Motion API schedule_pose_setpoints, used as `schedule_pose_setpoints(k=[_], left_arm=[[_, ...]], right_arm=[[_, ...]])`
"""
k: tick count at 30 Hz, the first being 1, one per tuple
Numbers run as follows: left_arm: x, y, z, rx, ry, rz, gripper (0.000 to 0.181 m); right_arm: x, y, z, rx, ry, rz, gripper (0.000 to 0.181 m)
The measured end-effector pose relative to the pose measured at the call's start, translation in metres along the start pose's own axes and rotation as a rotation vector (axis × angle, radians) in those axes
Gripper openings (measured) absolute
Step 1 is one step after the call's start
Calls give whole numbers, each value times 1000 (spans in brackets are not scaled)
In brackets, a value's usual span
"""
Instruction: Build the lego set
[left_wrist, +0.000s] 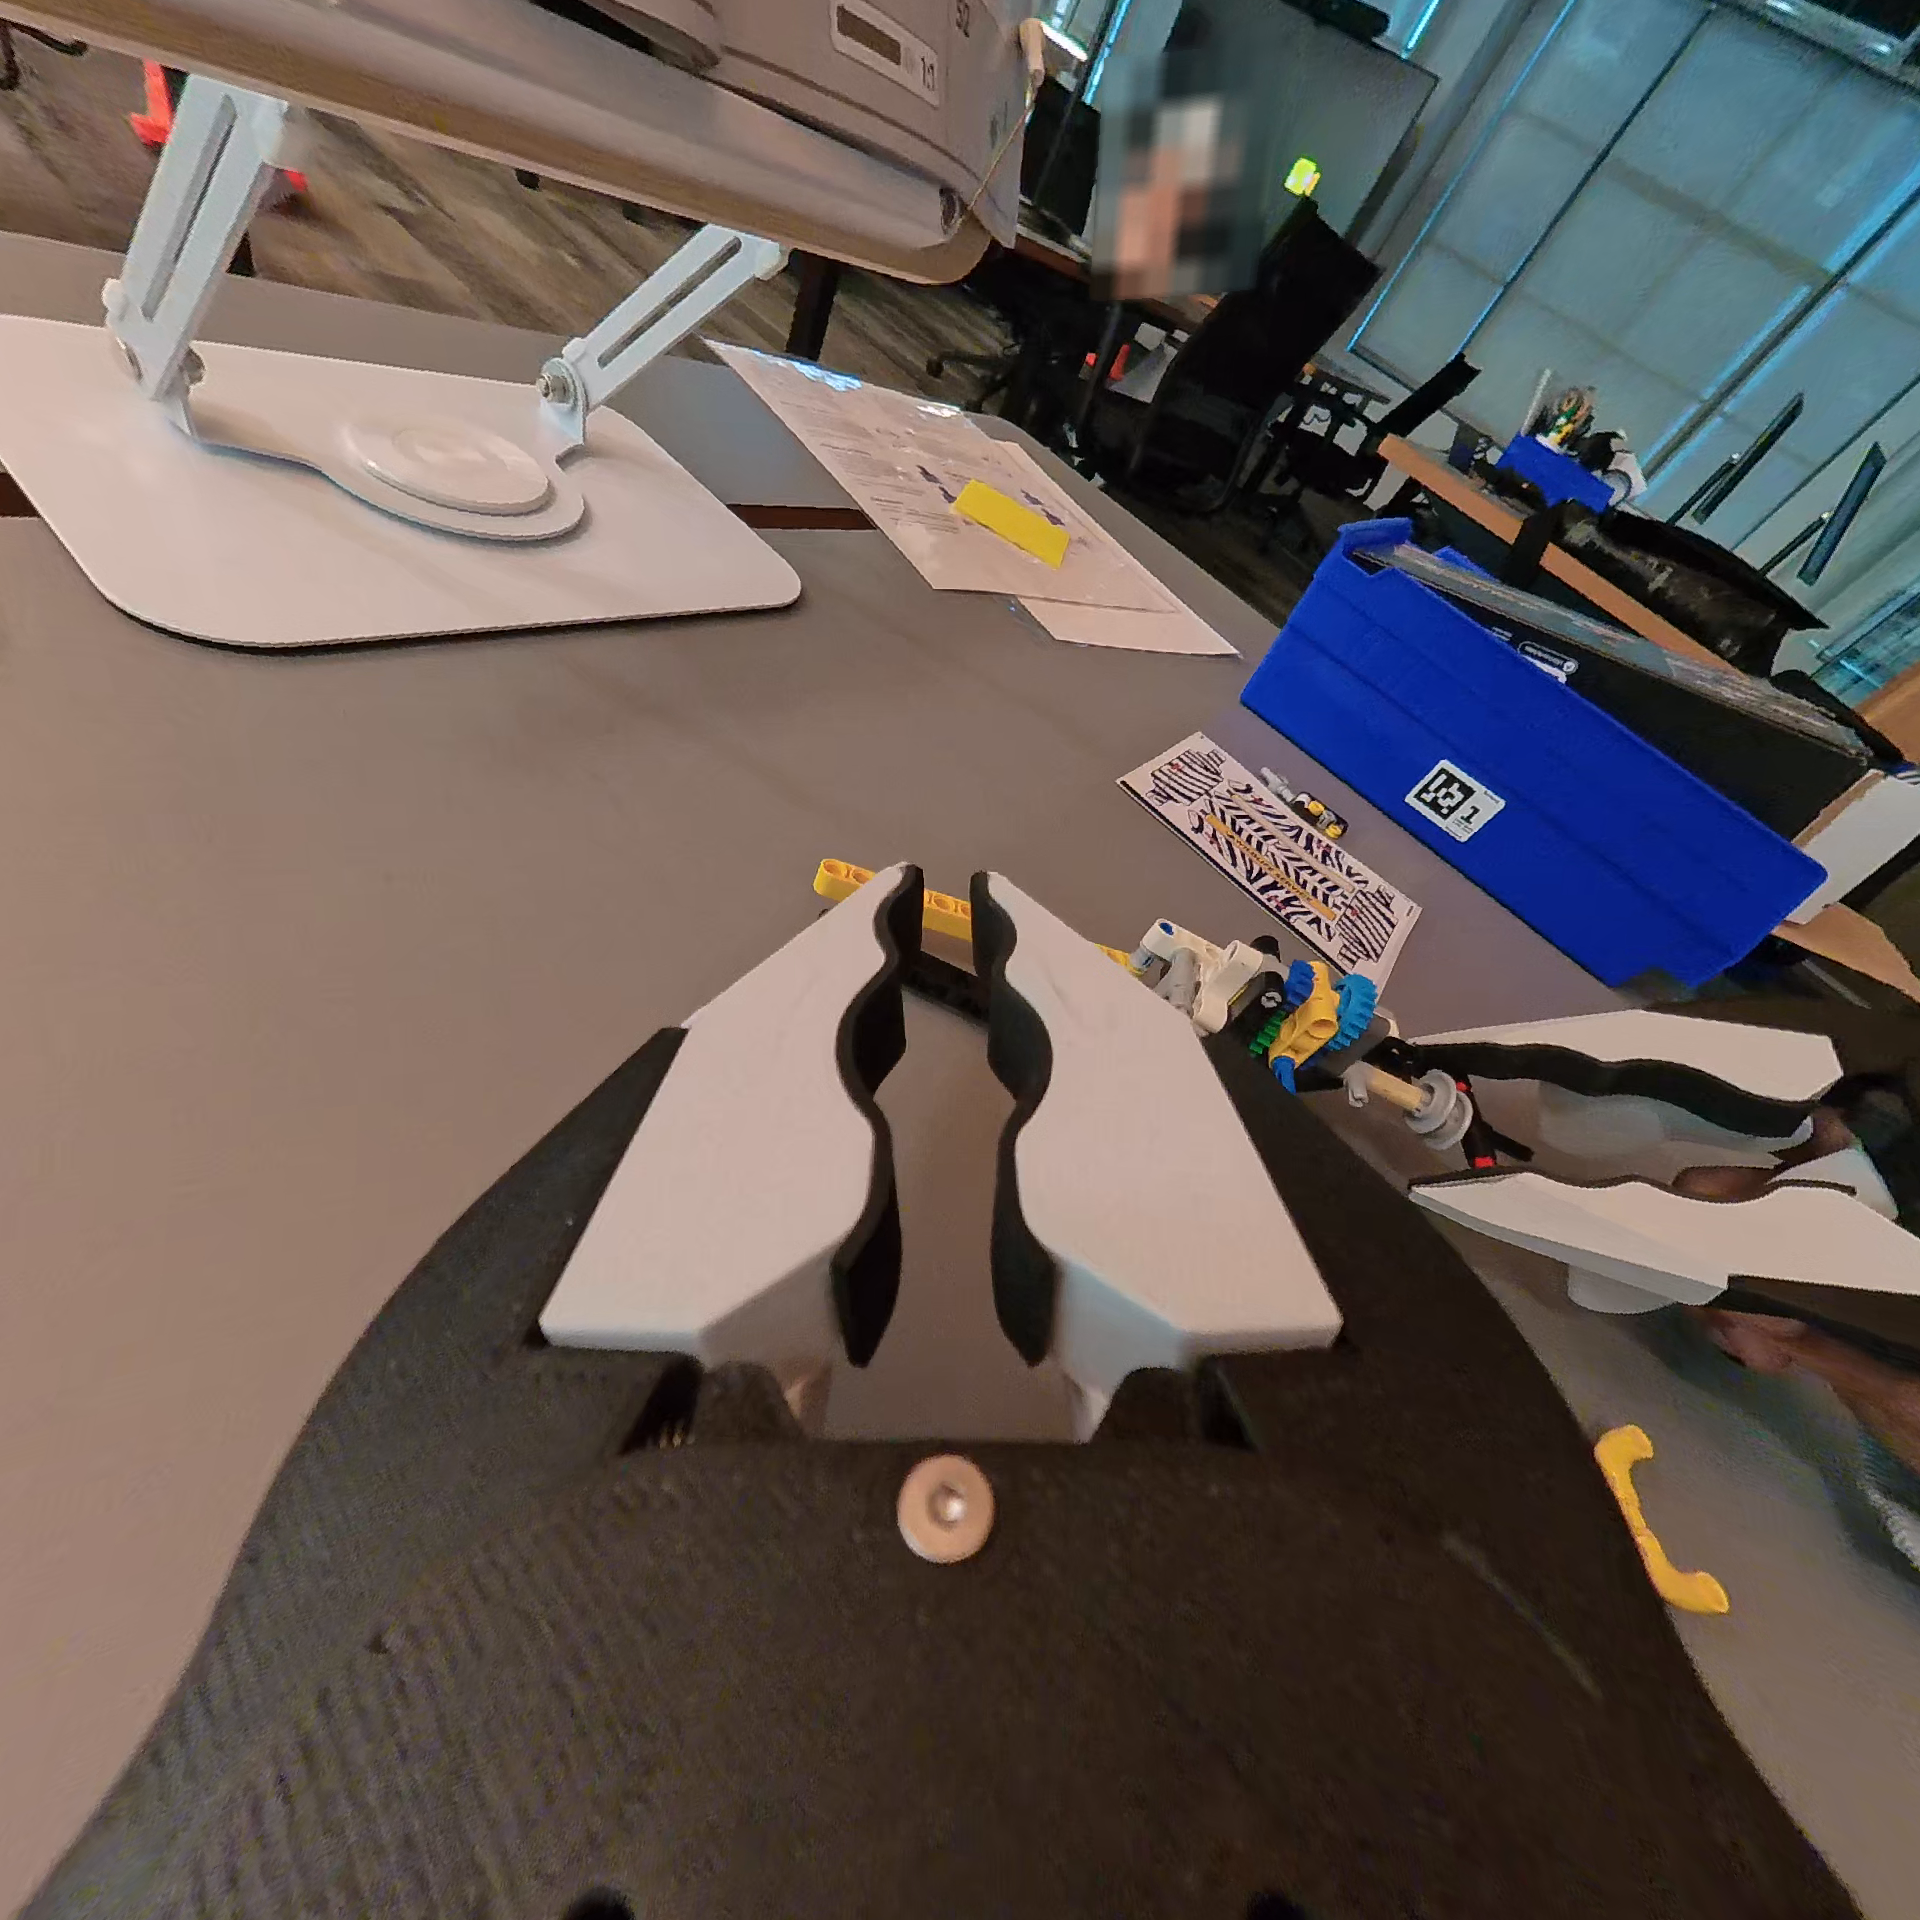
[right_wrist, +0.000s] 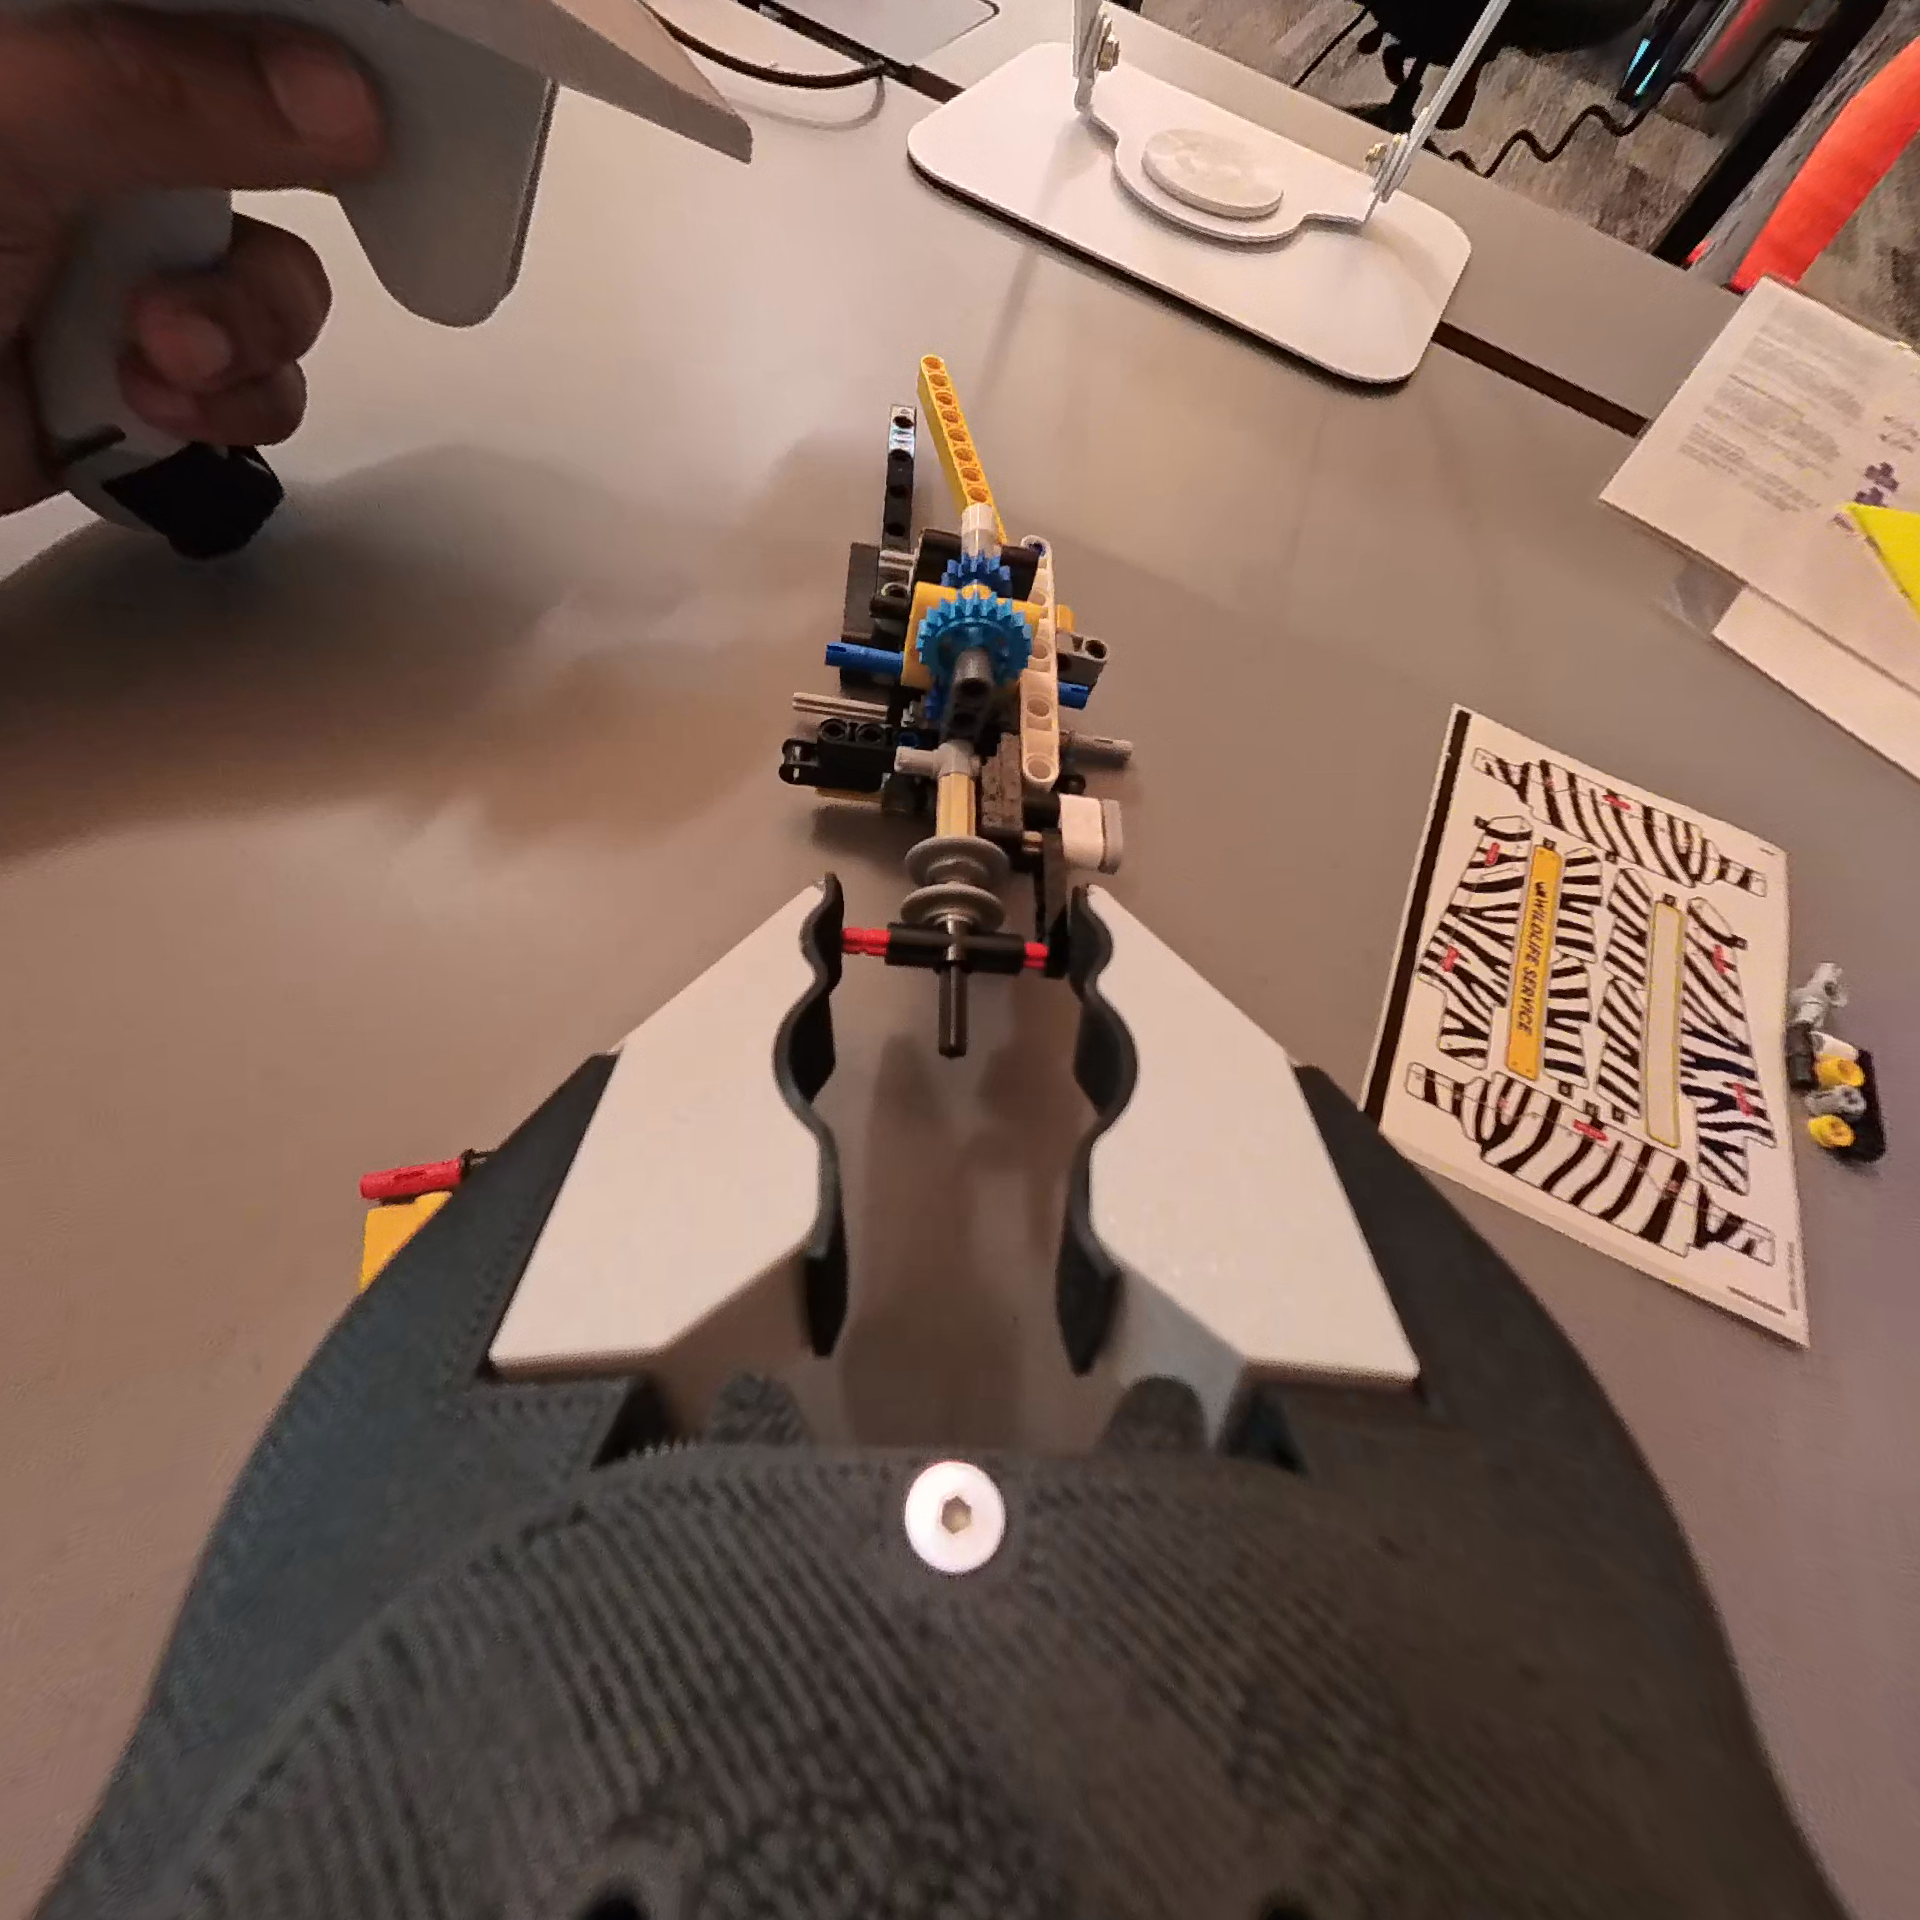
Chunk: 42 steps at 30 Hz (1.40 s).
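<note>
The lego assembly (right_wrist: 966, 665), with blue gears, a yellow beam and black and white parts, lies on the grey table (right_wrist: 520, 935). It also shows in the left wrist view (left_wrist: 1299, 1013). My right gripper (right_wrist: 951, 914) is closed around the black-and-red cross axle (right_wrist: 951, 945) at the assembly's near end, and the red tips touch both pads. It shows from the side in the left wrist view (left_wrist: 1496, 1132). My left gripper (left_wrist: 945, 883) is empty, its fingers a narrow gap apart, above the table just short of the yellow beam (left_wrist: 940, 914). A hand (right_wrist: 156, 260) holds it.
A white stand base (left_wrist: 364, 488) sits behind the assembly. A zebra-striped sticker sheet (right_wrist: 1600, 1018) and several small parts (right_wrist: 1834, 1081) lie to the right. Papers (left_wrist: 987, 509) and a blue bin (left_wrist: 1507, 790) are farther off. A red pin (right_wrist: 410, 1179) and a yellow curved piece (left_wrist: 1652, 1527) lie nearby.
</note>
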<state>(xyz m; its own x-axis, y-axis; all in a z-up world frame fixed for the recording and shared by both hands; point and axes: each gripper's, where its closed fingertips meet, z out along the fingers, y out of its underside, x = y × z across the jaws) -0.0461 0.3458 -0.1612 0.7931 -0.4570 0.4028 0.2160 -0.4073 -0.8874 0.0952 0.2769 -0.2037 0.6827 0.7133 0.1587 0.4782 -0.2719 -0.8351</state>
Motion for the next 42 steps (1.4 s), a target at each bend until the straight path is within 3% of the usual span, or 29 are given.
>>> schedule_pose_setpoints(k=[23, 42], left_arm=[[1, 2, 2, -11, -2, 14, 7], [4, 5, 5, -26, -11, 46, 7]], right_arm=[[-3, -11, -3, 41, -31, 49, 43], [-3, -3, -2, 17, -4, 13, 42]])
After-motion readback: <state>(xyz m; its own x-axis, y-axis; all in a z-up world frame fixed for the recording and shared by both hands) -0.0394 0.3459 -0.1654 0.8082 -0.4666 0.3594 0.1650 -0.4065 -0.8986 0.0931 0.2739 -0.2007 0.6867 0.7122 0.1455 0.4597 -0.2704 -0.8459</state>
